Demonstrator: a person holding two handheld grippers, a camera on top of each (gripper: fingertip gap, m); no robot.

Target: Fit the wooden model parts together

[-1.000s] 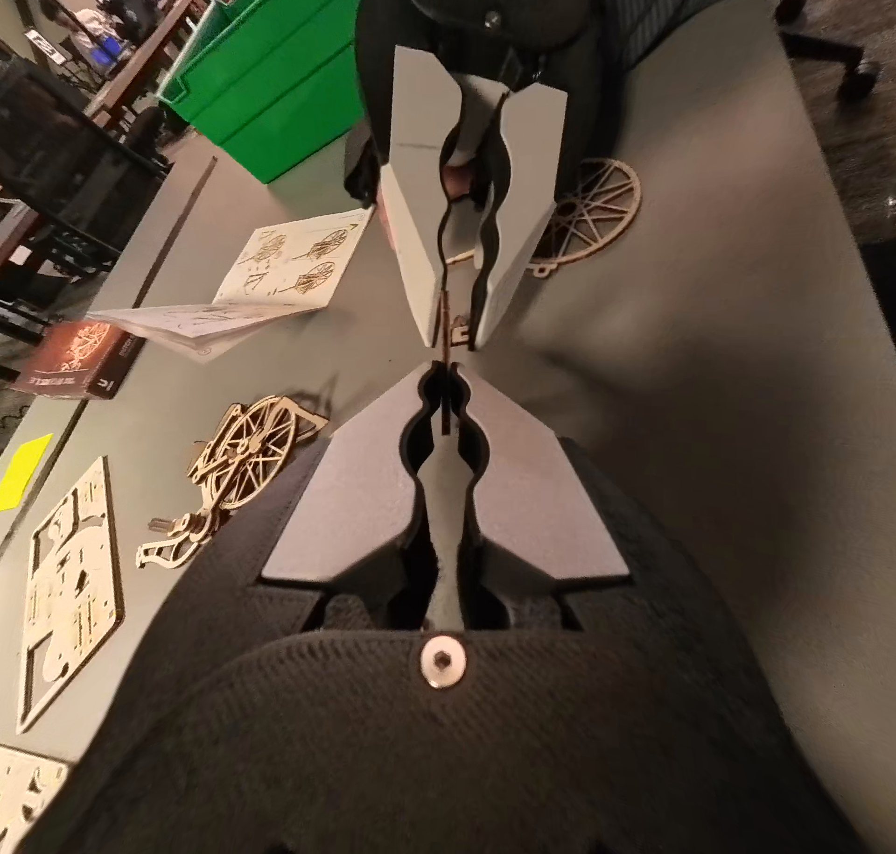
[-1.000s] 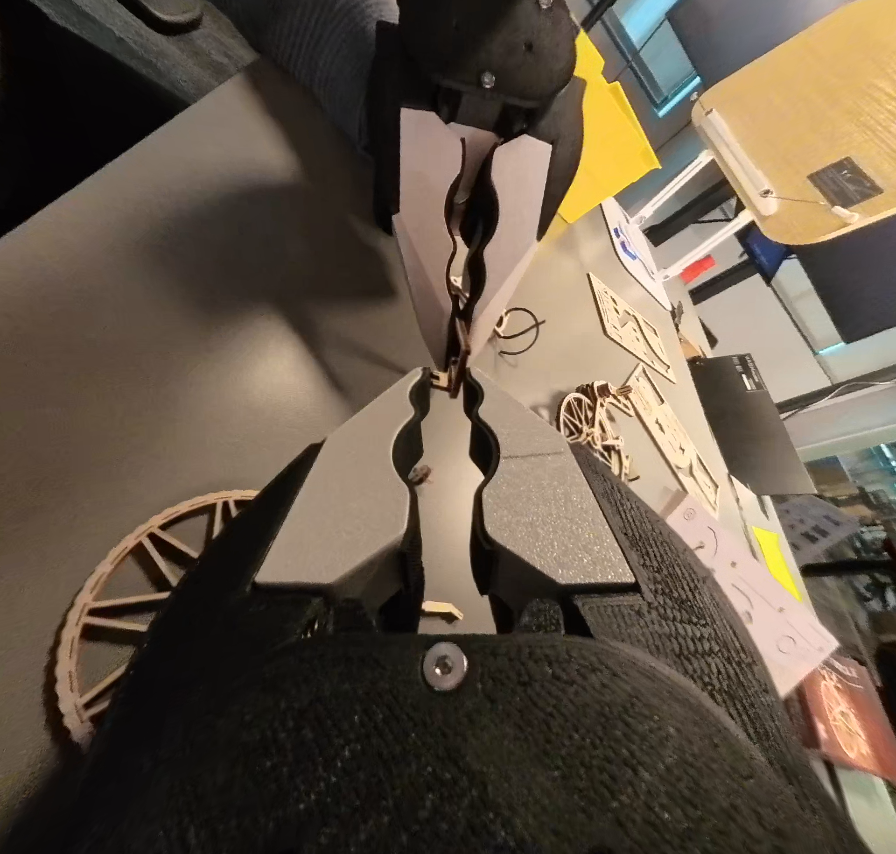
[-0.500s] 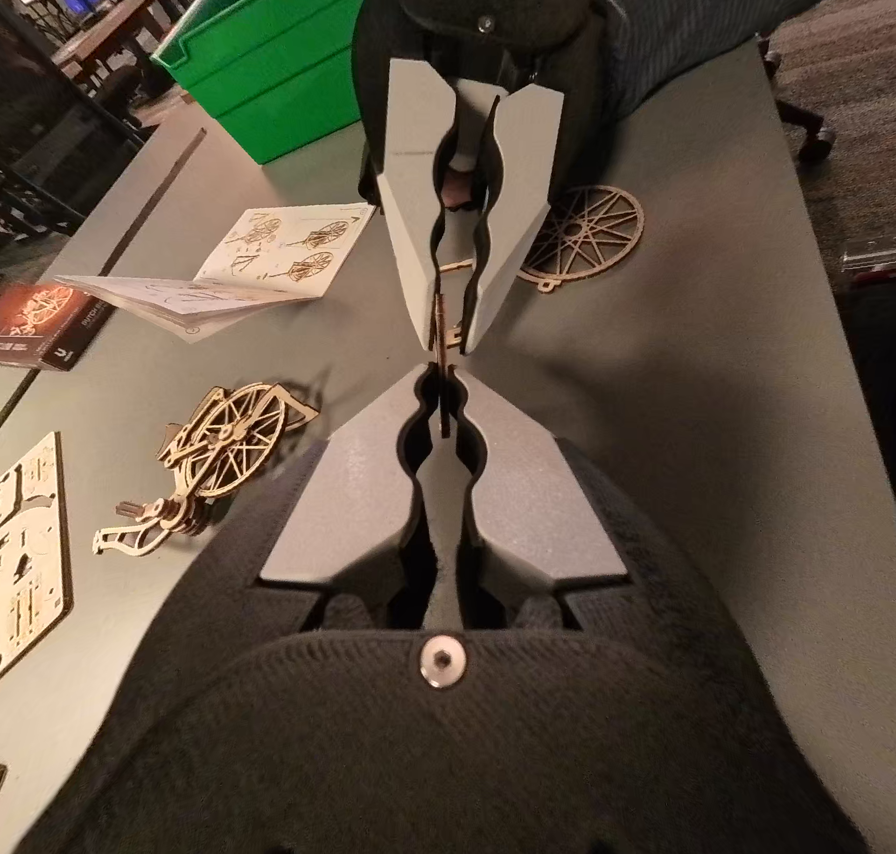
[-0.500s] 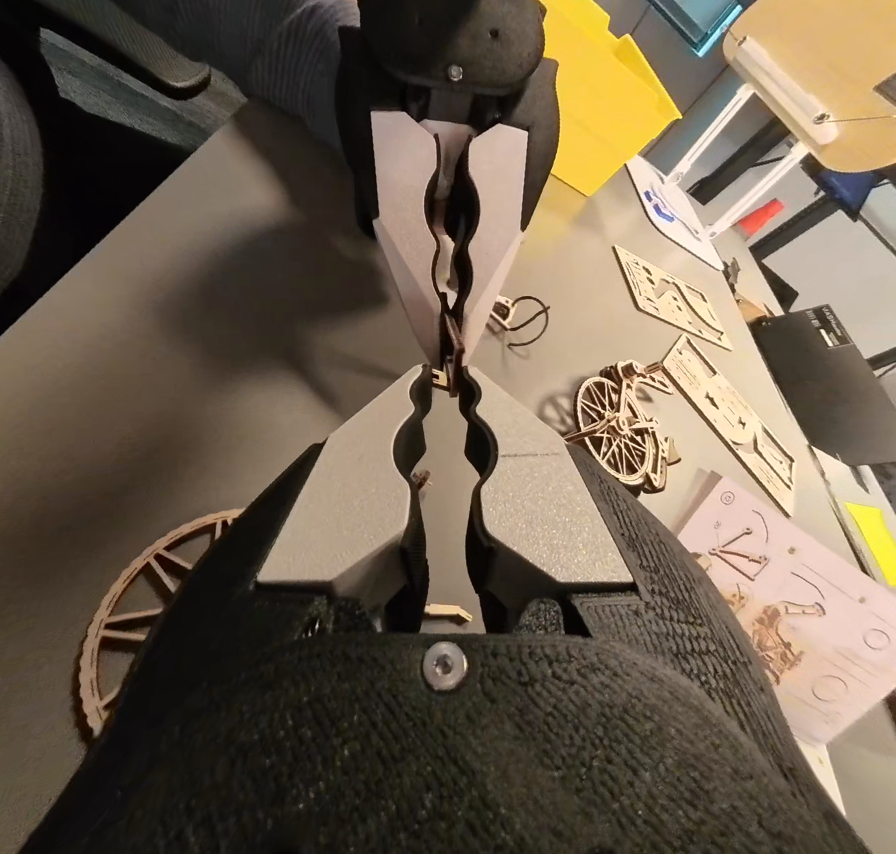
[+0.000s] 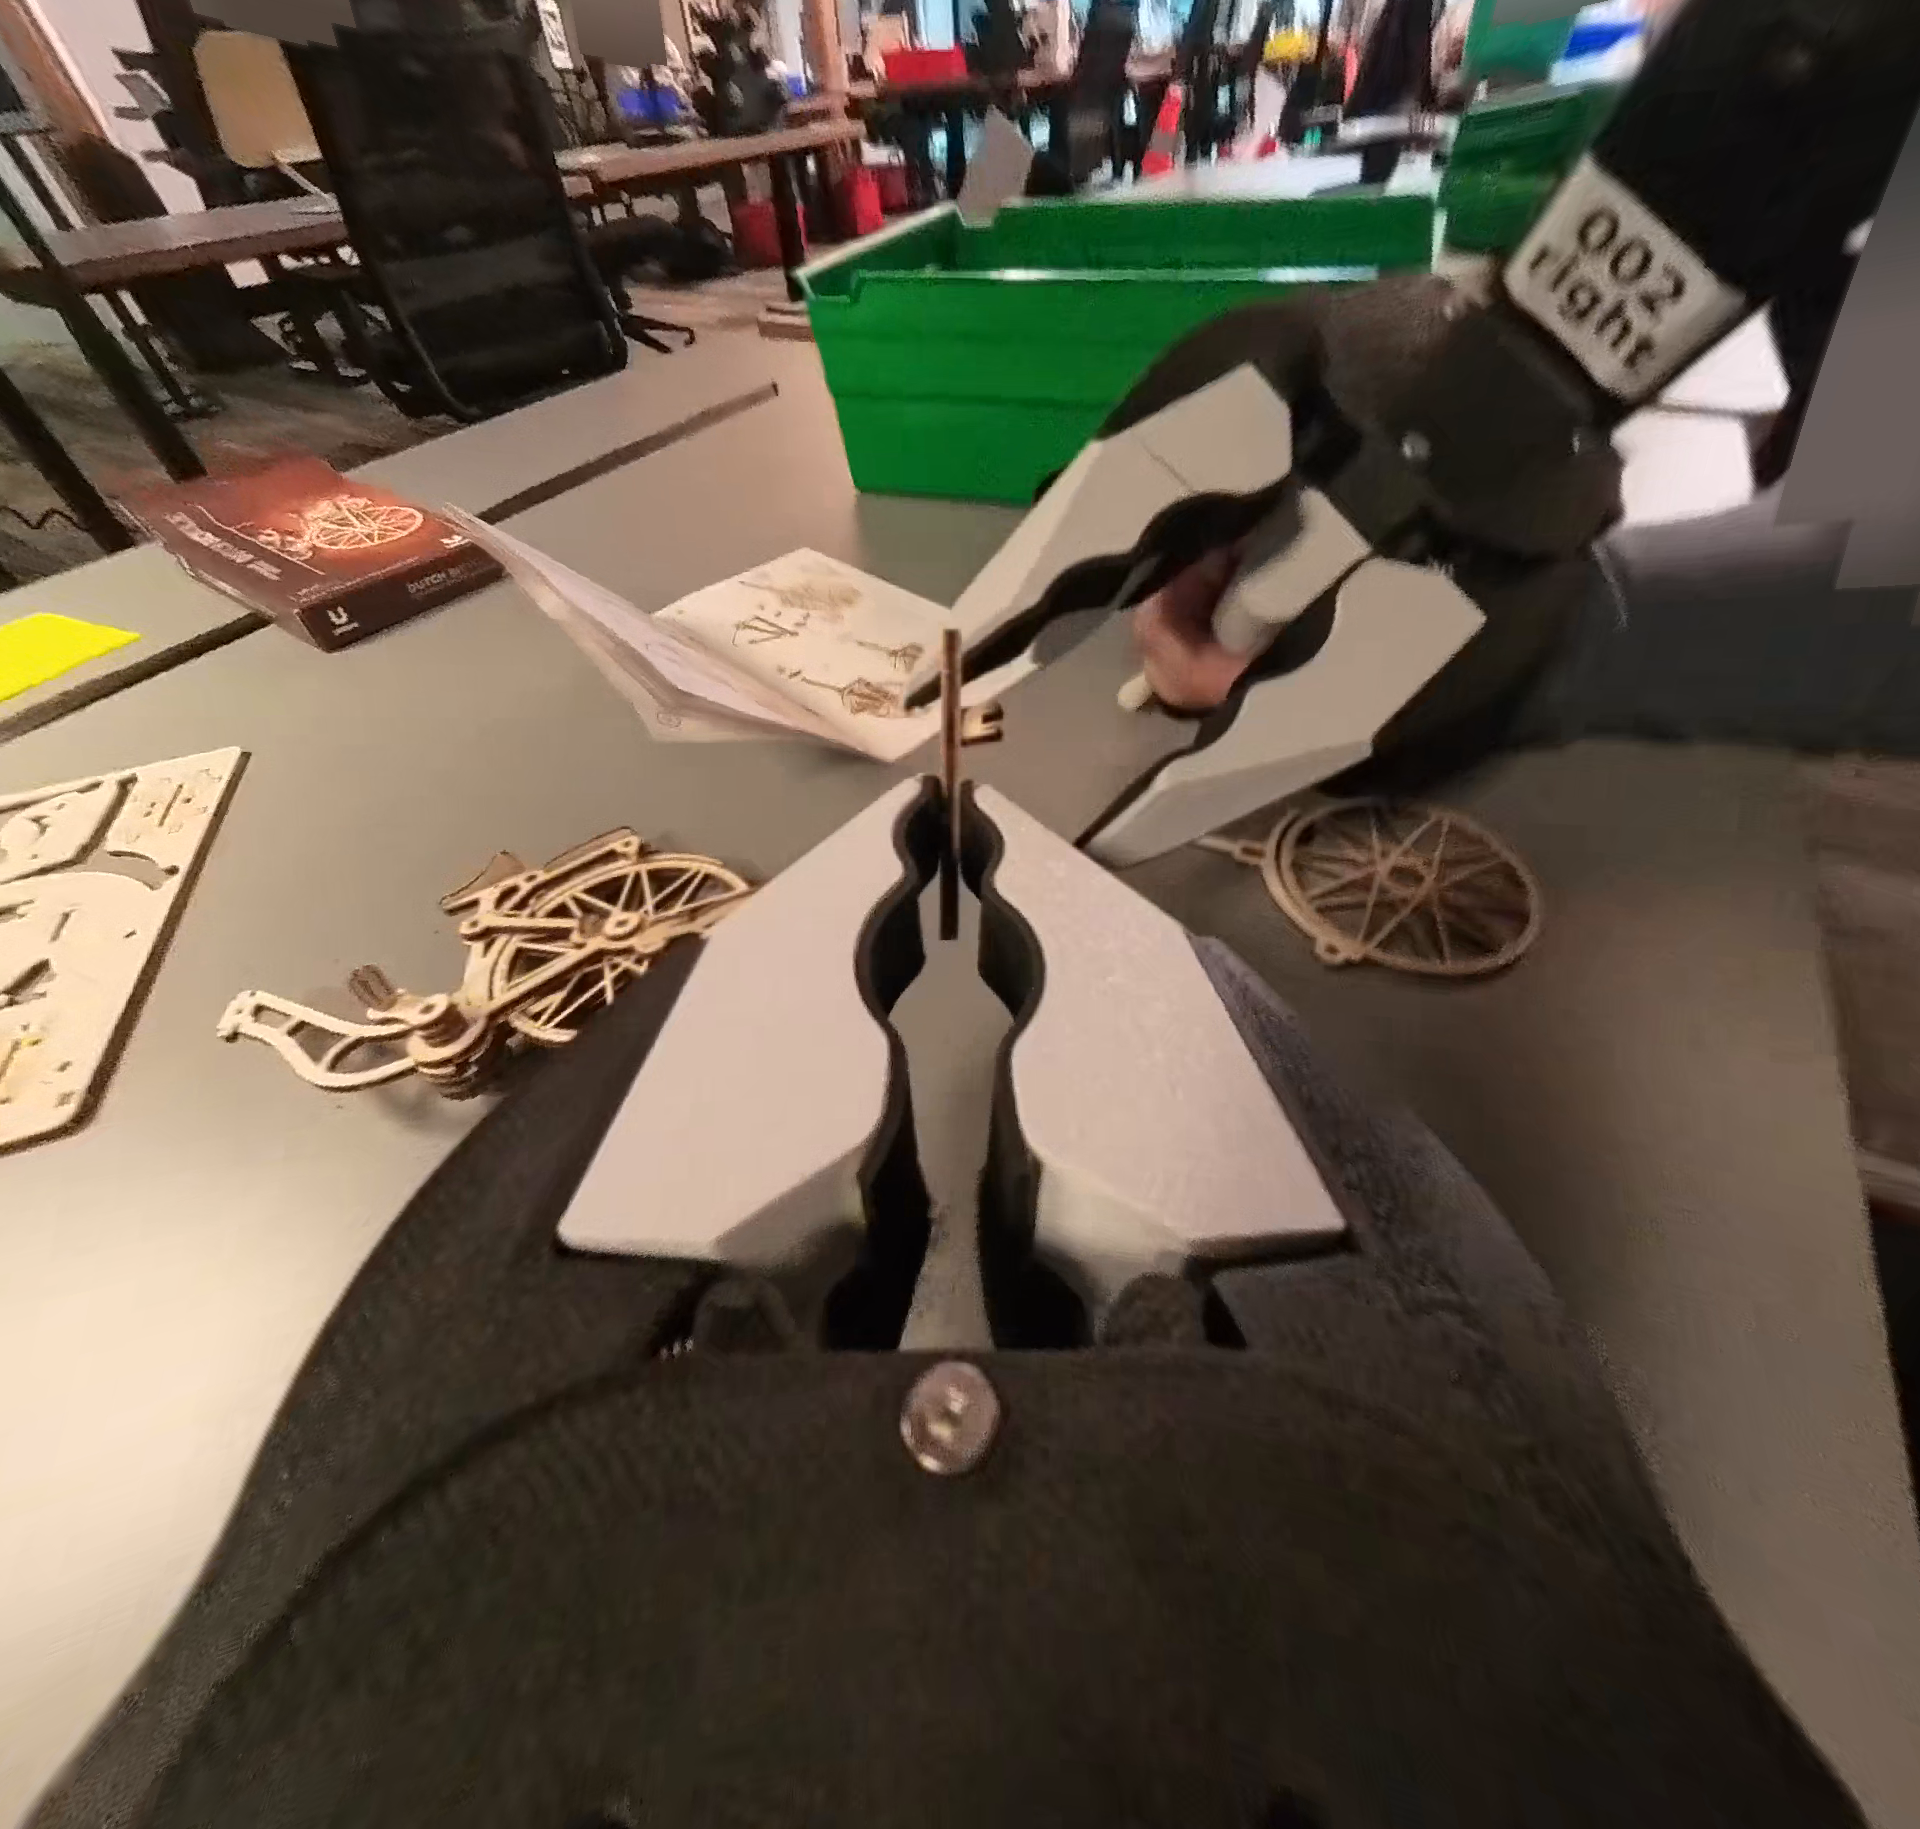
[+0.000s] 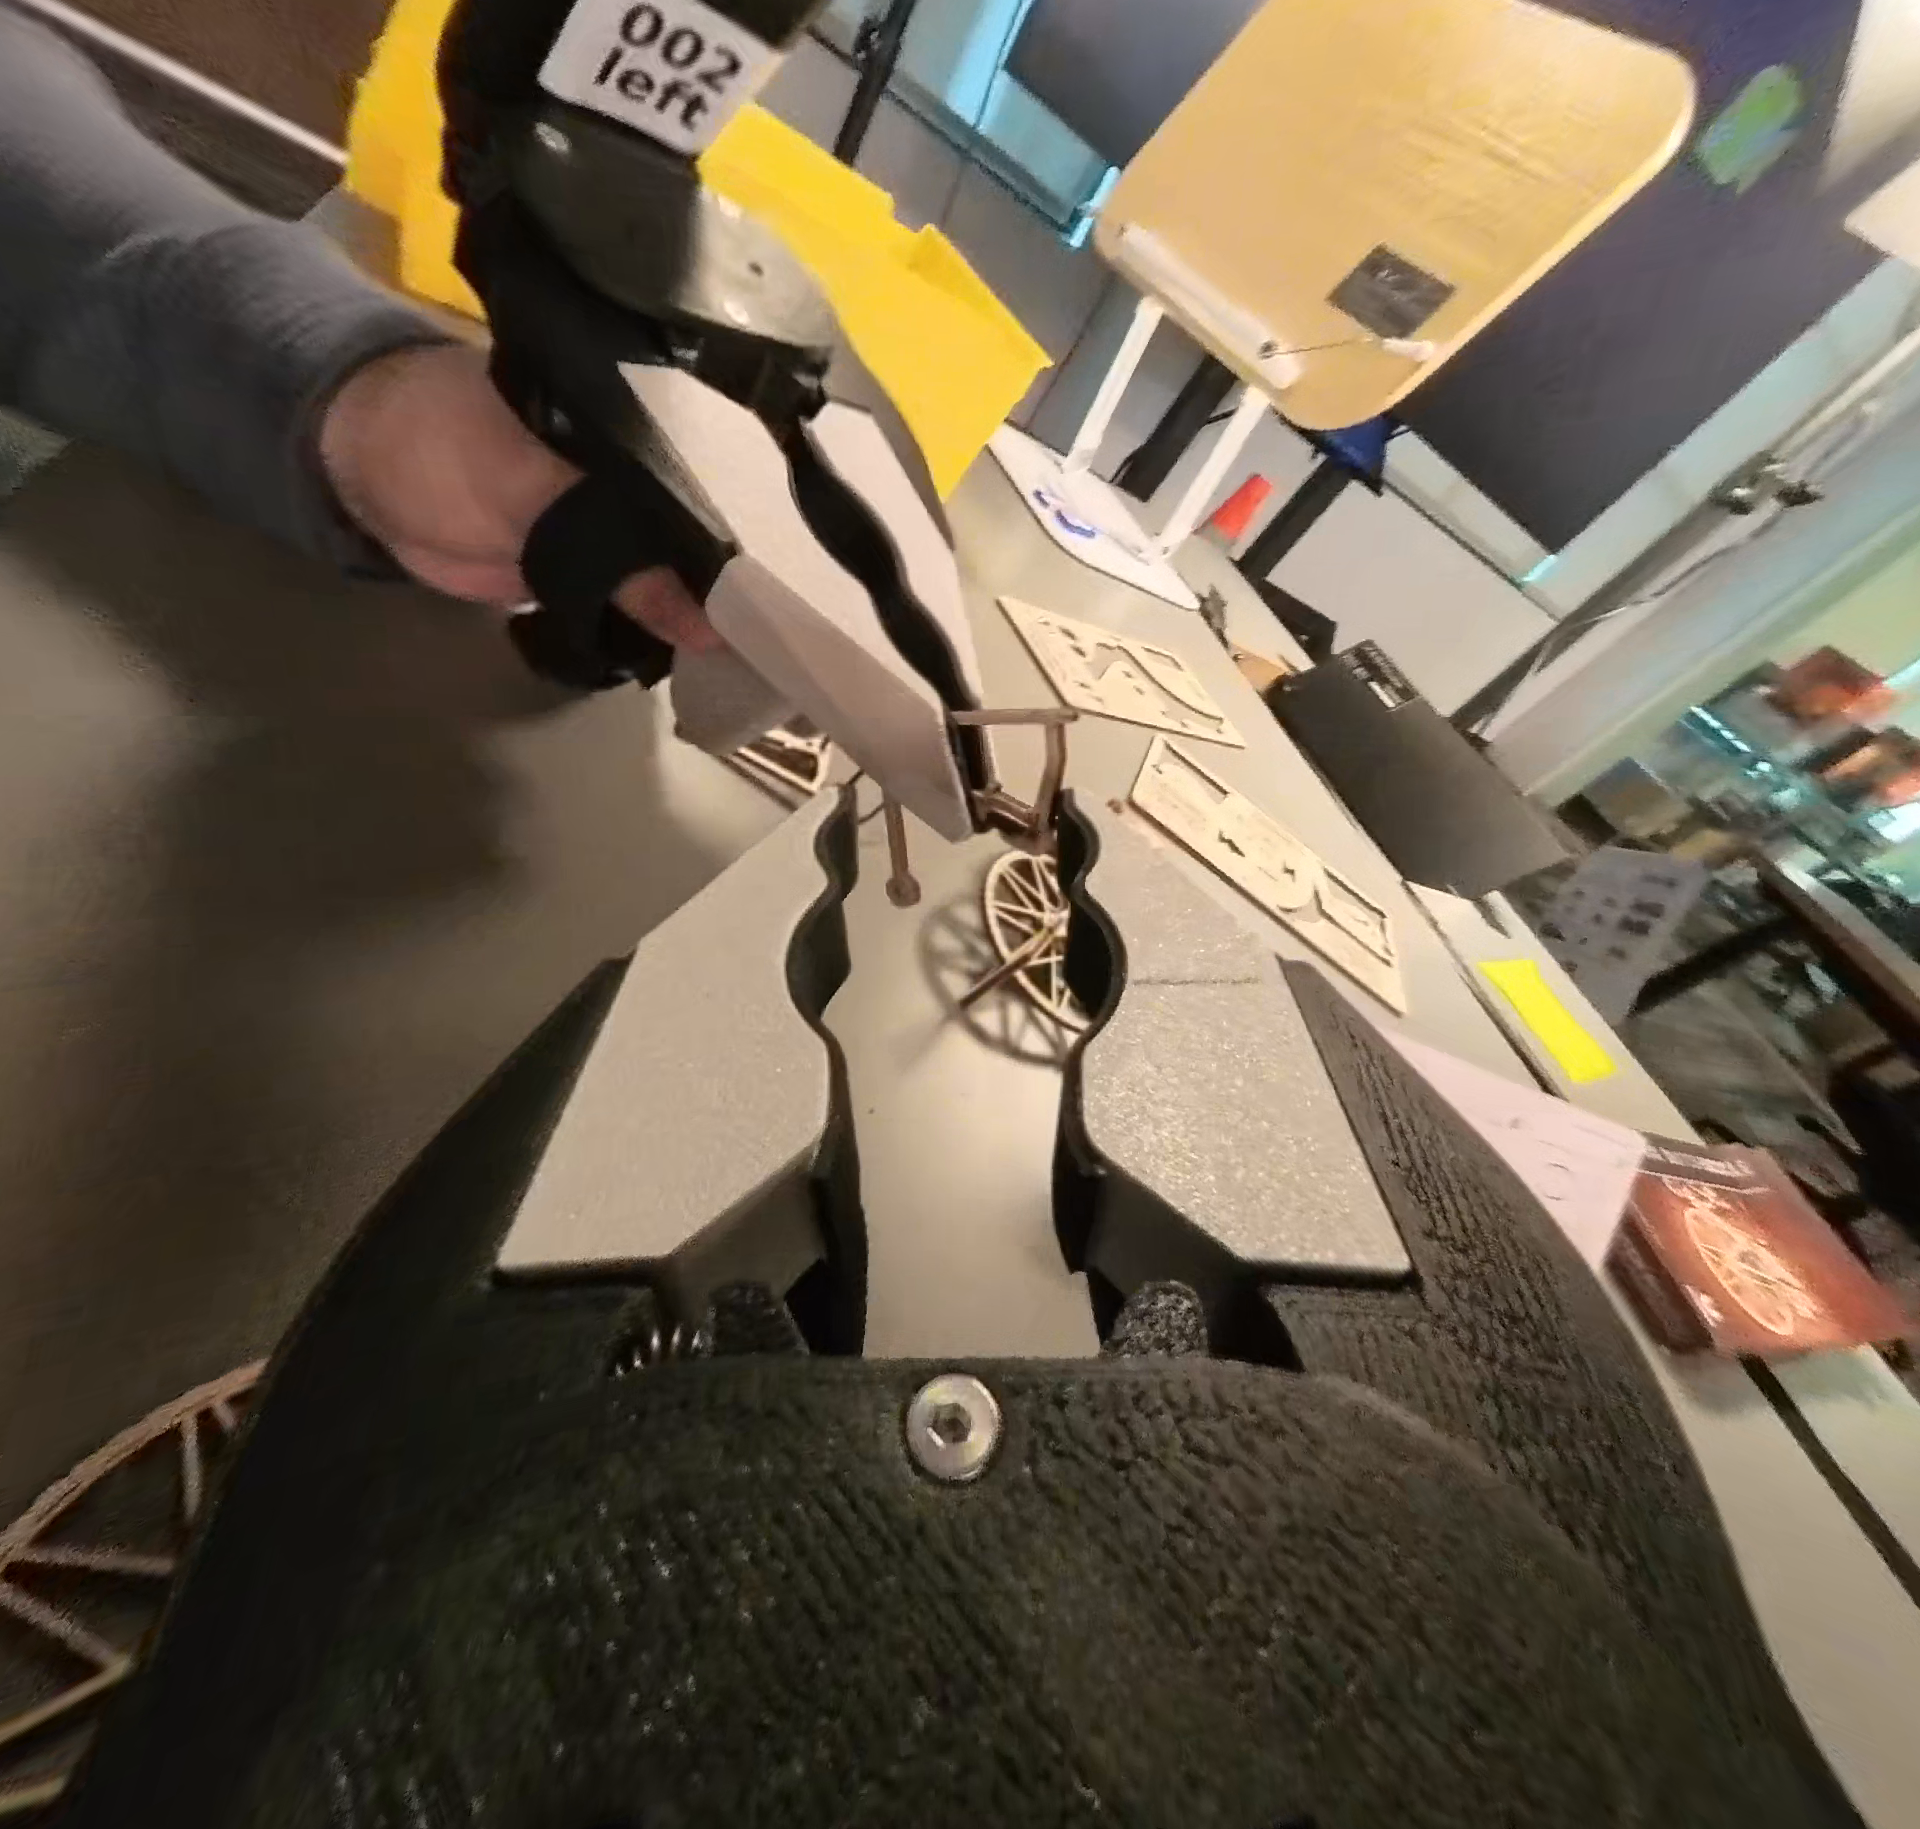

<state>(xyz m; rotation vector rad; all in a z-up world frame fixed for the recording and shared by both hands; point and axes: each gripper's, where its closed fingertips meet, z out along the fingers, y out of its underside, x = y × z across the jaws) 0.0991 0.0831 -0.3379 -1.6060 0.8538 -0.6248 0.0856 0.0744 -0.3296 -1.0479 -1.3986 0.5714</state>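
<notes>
While left gripper [image 5: 945, 811] stays clamped on thin wooden frame piece [image 5: 948, 730], edge-on, long axis upright above table [image 5: 1455, 1104], right gripper [image 6: 961, 823] fingers stand apart, empty. Frame sits just ahead of right fingertips; bicycle subassembly [image 5: 540, 938] lies well left.

Crowded left, open right

Left of the left hand-held gripper [image 5: 948, 813] lie a wooden bicycle model [image 5: 520, 948], part sheets [image 5: 73, 906] and a booklet [image 5: 769, 657]; a green bin [image 5: 1039, 356] blocks the back; bare desk [image 5: 1558, 1156] lies right.
</notes>
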